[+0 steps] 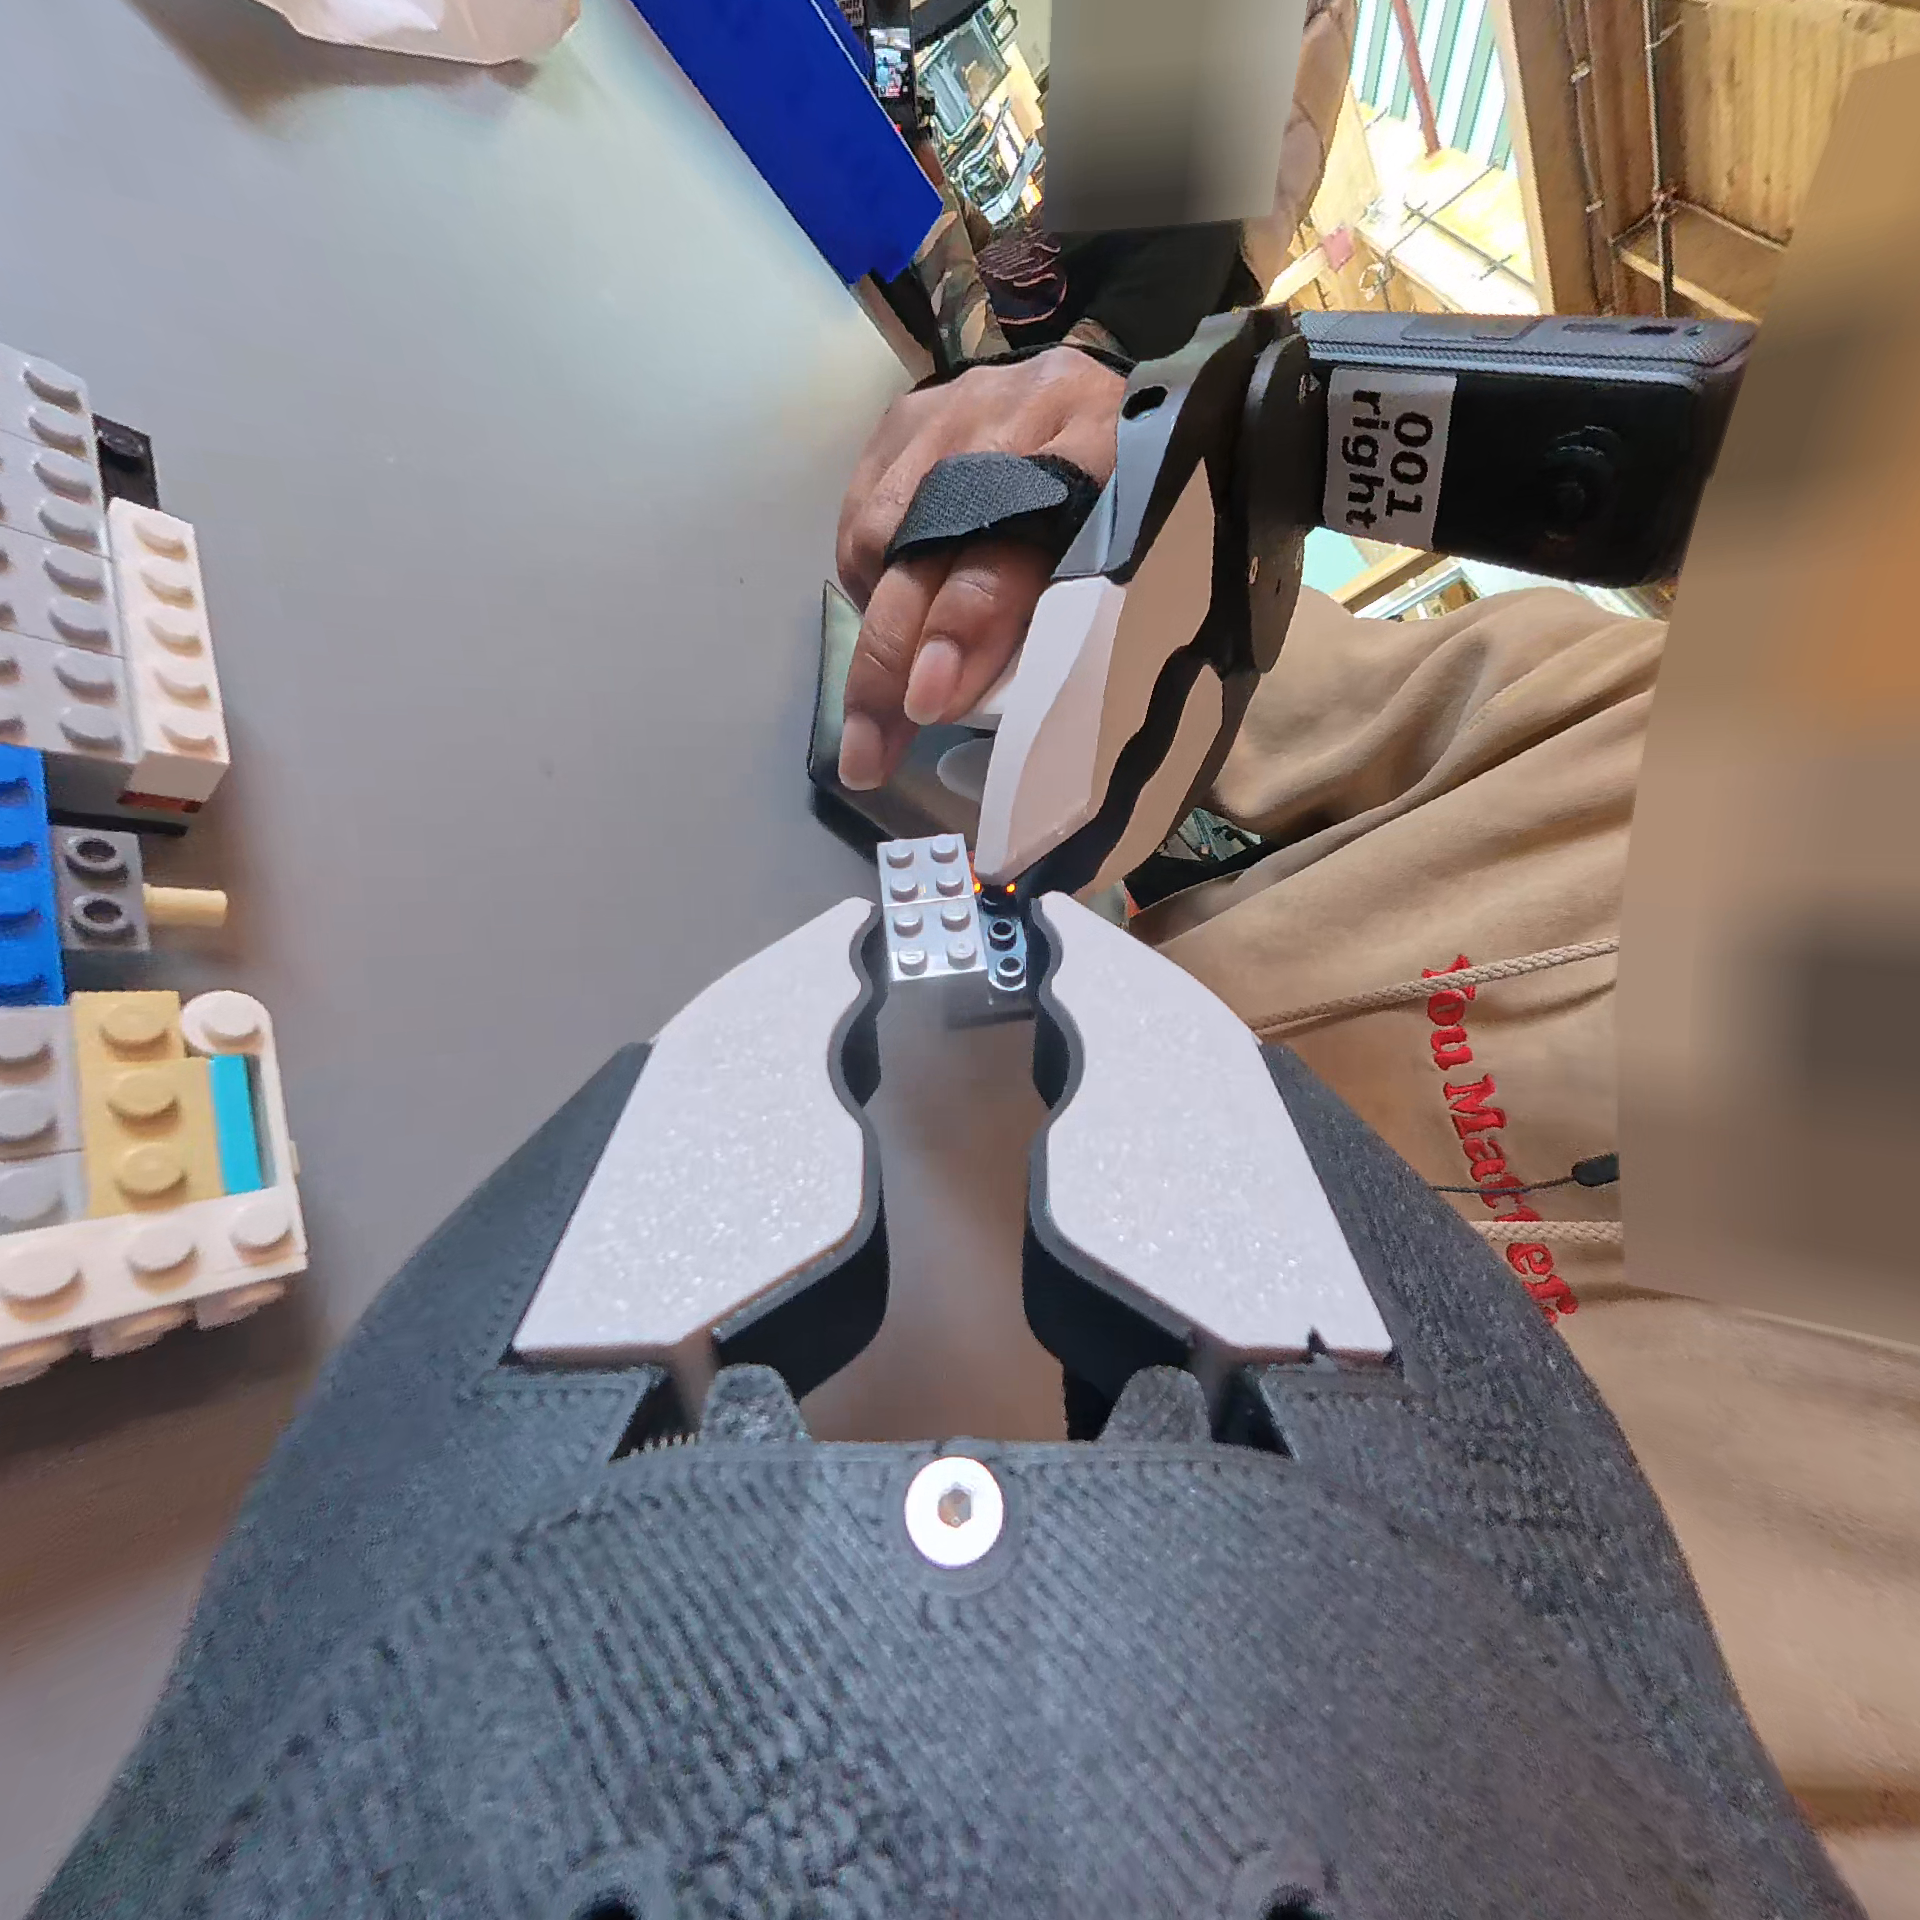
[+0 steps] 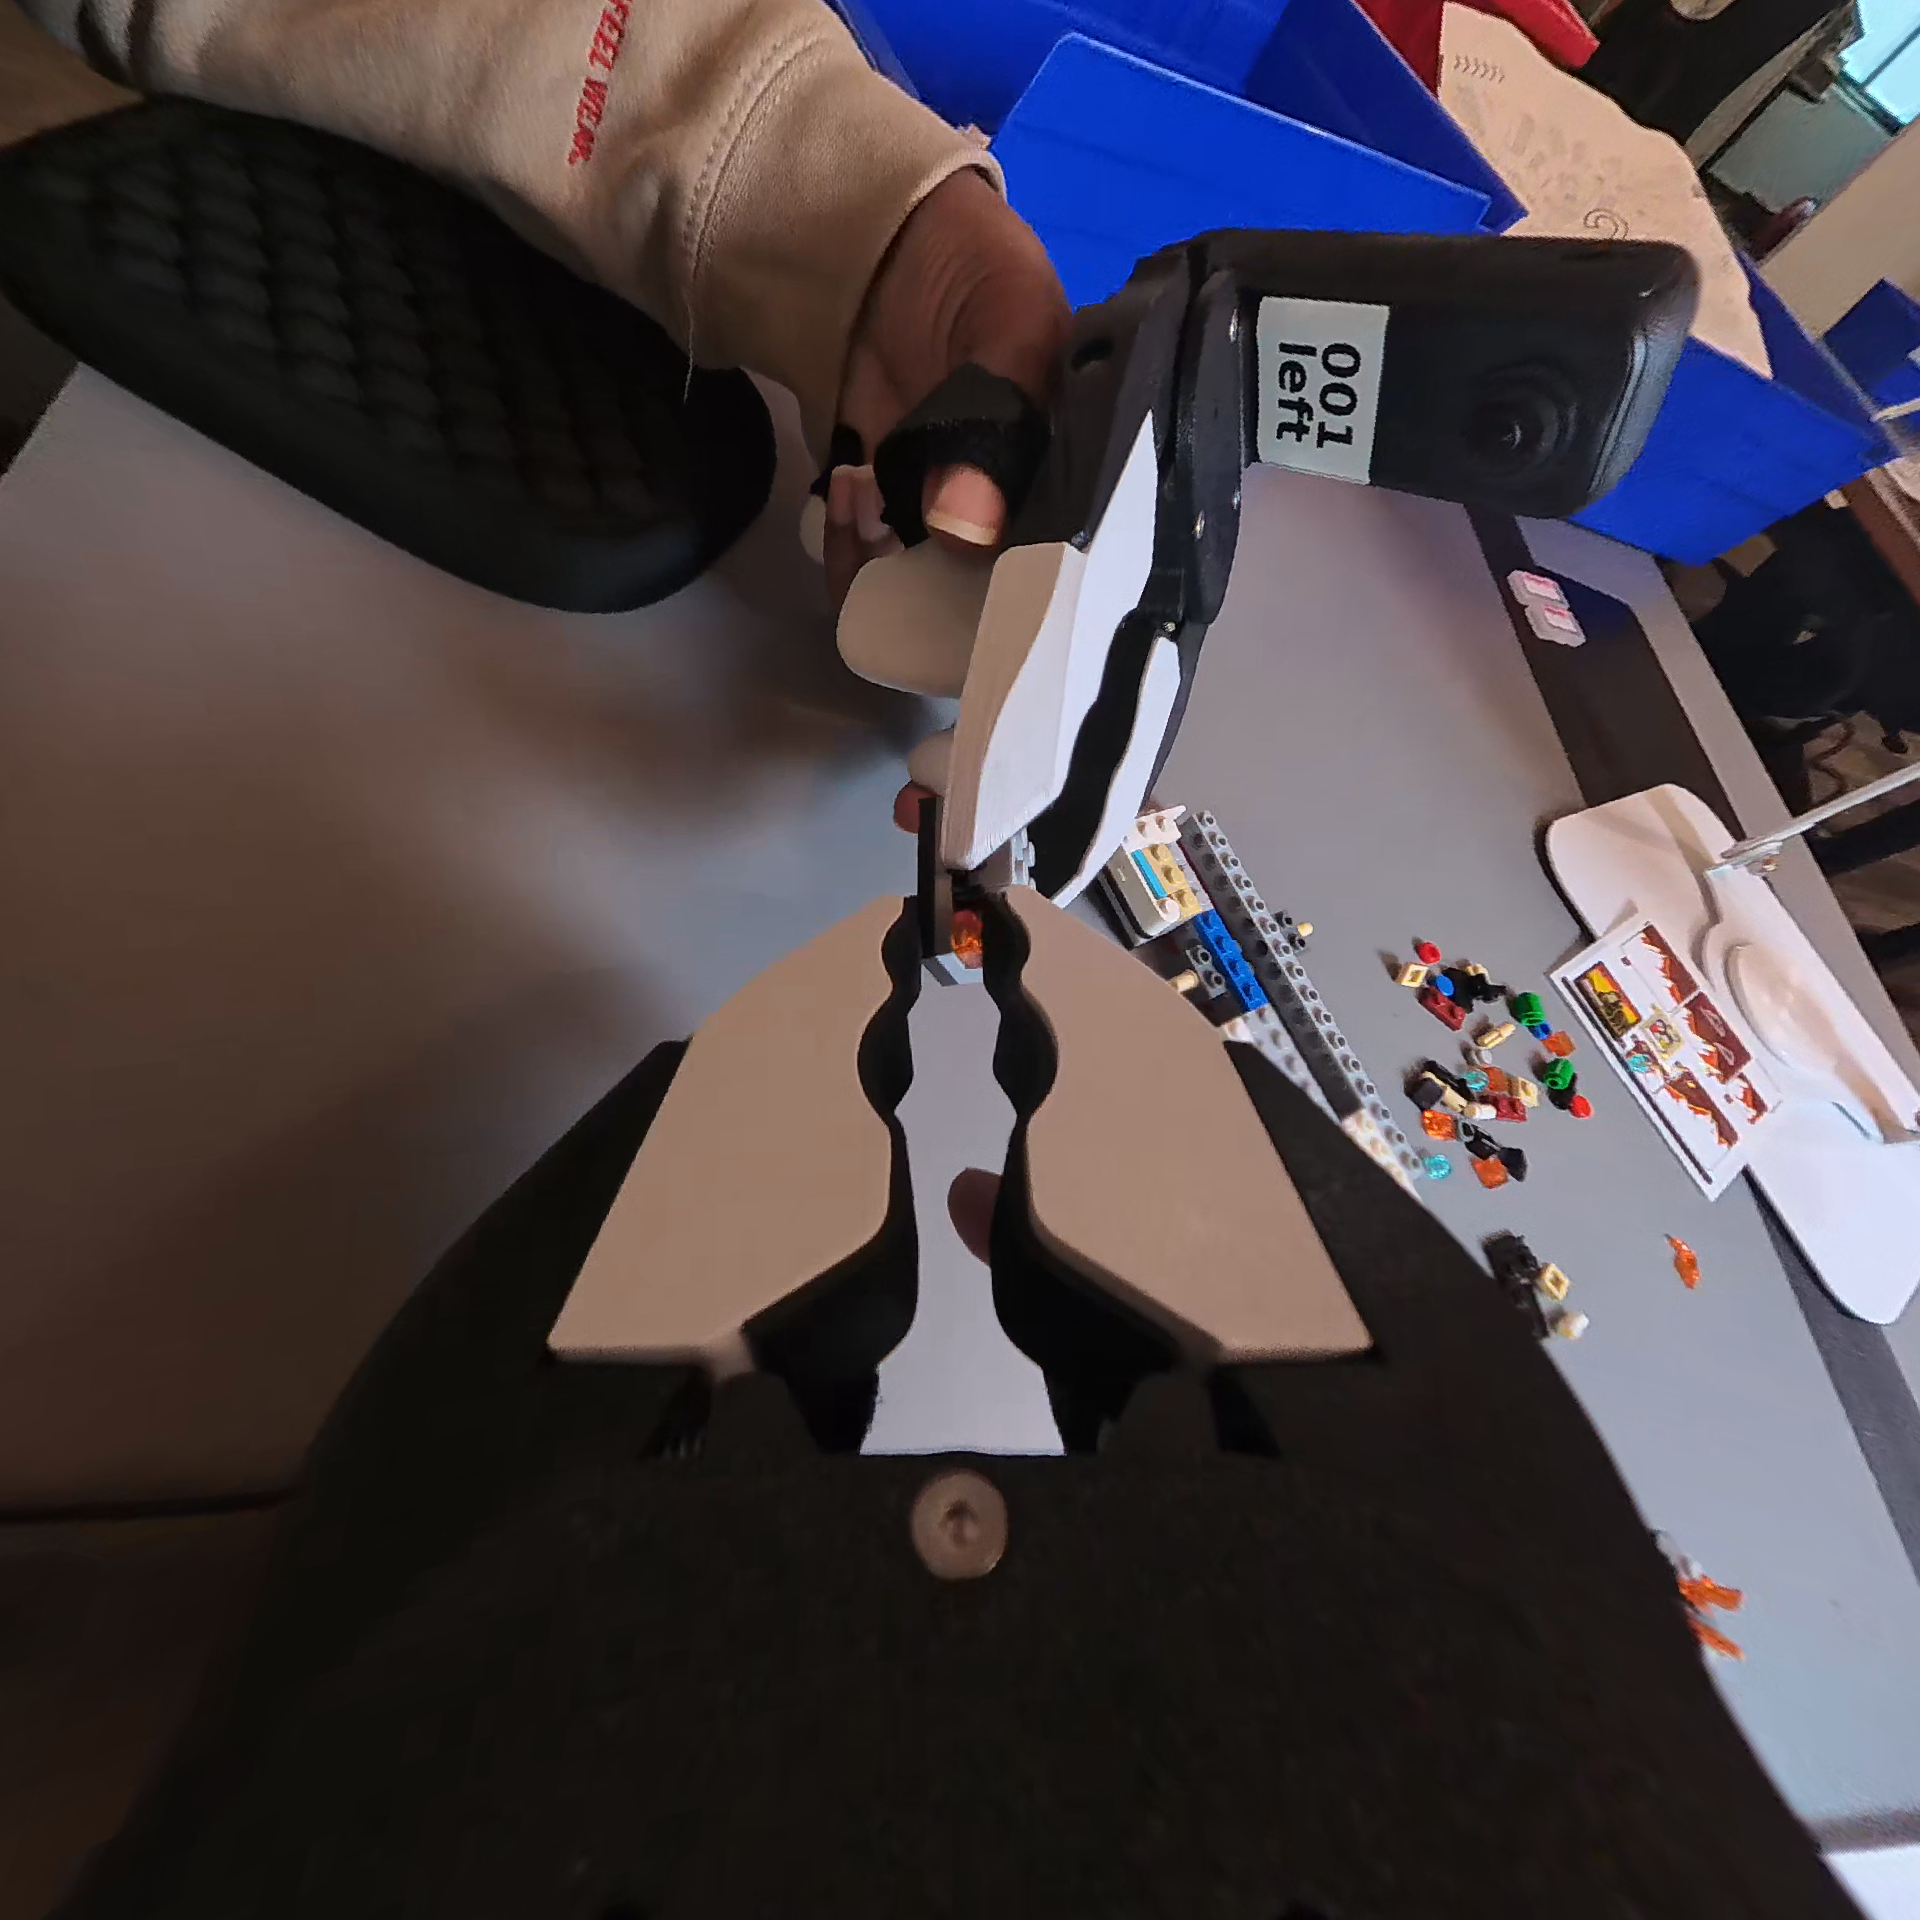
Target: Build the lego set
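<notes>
My left gripper (image 1: 956,920) is shut on a small sub-assembly (image 1: 925,925) of light grey studded bricks with a black studded piece on its right side, held above the table. My right gripper (image 2: 956,920) is shut on a small black piece with a clear orange stud (image 2: 966,925). It meets the sub-assembly end-on. In the left wrist view the right gripper (image 1: 1003,868) comes down from the upper right, its tip at the orange stud (image 1: 982,885). In the right wrist view the left gripper (image 2: 997,862) comes down from above. The larger partly built model (image 1: 114,675) lies on the table.
The model also shows in the right wrist view (image 2: 1247,966), beside a scatter of small loose pieces (image 2: 1486,1070), a sticker sheet (image 2: 1662,1049) and a white moulded tray (image 2: 1808,1164). Blue bins (image 2: 1247,156) stand at the table's far edge. A black mesh chair (image 2: 364,343) is at left. The grippers are tip to tip, or close to it.
</notes>
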The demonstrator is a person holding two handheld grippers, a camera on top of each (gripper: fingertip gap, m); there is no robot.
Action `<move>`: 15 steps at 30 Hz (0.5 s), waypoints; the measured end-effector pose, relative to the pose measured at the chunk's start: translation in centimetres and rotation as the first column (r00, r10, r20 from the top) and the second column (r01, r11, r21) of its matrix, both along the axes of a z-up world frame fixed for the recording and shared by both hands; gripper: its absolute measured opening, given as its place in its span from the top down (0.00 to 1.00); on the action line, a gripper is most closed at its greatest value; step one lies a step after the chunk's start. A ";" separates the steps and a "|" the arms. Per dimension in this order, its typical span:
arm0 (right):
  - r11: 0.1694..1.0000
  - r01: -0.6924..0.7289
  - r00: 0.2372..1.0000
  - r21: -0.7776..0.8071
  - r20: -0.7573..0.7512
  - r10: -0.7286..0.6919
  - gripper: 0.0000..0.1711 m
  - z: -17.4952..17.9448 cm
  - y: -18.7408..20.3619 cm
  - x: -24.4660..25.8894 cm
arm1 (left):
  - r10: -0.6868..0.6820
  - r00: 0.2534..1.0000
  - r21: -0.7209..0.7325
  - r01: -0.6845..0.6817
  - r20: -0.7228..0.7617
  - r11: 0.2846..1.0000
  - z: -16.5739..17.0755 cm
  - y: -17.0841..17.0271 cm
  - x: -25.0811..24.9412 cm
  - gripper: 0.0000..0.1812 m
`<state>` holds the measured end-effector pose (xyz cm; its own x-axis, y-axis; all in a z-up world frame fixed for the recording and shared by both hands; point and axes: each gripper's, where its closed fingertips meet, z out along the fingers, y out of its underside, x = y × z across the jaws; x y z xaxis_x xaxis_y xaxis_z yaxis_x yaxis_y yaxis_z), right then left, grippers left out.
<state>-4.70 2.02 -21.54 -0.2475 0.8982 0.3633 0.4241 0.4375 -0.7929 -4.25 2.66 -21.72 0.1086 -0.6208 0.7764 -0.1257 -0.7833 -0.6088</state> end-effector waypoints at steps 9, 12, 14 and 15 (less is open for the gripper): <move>0.998 0.024 1.000 -0.061 -0.019 -0.025 0.93 0.8 0.5 0.1 | 0.016 1.000 0.116 -0.016 -0.005 0.993 0.6 0.1 0.1 0.82; 0.998 0.034 0.999 -0.046 -0.026 -0.035 0.93 1.0 0.5 0.2 | 0.026 1.000 0.127 -0.025 -0.003 0.992 0.7 0.2 0.2 0.83; 0.999 0.047 0.996 -0.017 -0.069 -0.048 0.93 1.7 0.7 0.1 | 0.038 0.998 0.118 -0.043 0.043 0.992 1.5 0.4 0.1 0.83; 0.999 0.051 0.995 -0.002 -0.091 -0.050 0.93 2.1 0.7 0.1 | 0.041 0.997 0.118 -0.048 0.063 0.992 1.8 0.5 0.1 0.83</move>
<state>-4.63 2.75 -19.46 -0.1678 0.9085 0.3827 0.3719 0.4178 -0.8289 -4.16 3.14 -19.95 0.0936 -0.7048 0.7032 -0.0522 -0.7088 -0.7035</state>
